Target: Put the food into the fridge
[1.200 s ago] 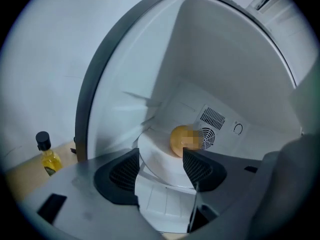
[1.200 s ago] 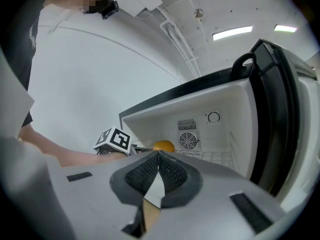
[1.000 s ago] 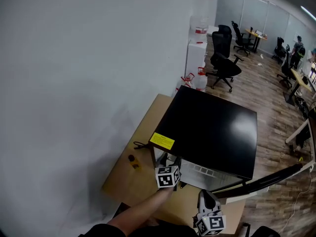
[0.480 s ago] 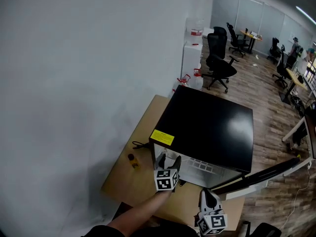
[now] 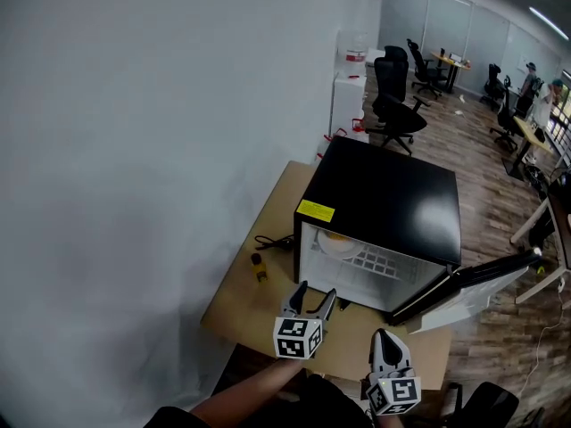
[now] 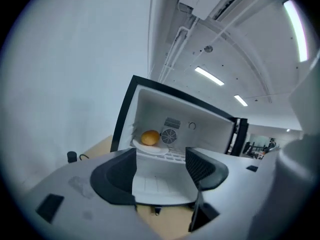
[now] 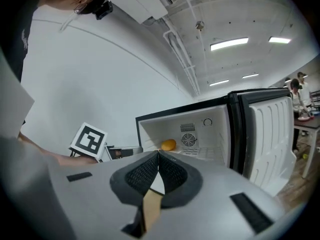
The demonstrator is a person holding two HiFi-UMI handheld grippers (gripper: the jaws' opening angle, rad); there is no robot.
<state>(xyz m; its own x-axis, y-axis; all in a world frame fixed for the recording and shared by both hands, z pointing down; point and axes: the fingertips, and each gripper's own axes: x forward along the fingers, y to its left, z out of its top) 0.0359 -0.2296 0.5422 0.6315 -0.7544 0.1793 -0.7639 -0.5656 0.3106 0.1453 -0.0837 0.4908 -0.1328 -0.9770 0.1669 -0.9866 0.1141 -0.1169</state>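
A black mini fridge (image 5: pixel 388 203) stands on the wooden table (image 5: pixel 241 315), its door (image 5: pixel 468 288) swung open to the right. Inside, an orange round food item (image 6: pixel 150 137) lies on a white plate (image 5: pixel 335 242) on the wire shelf; the right gripper view also shows the food (image 7: pixel 168 144). My left gripper (image 5: pixel 314 294) hovers in front of the fridge opening, open, with nothing between its fingers (image 6: pixel 161 159). My right gripper (image 5: pixel 381 339) is lower, near the table's front edge, its jaws shut and empty (image 7: pixel 158 156).
A small dark bottle with a yellow band (image 5: pixel 259 267) and a black cable (image 5: pixel 272 242) lie on the table left of the fridge. A white wall runs along the left. Office chairs (image 5: pixel 397 105) and a white water dispenser (image 5: pixel 352 96) stand behind.
My left gripper has drawn back from the fridge opening toward the table's front, its jaws now wide apart. The head view has shifted, so the fridge interior and plate now show.
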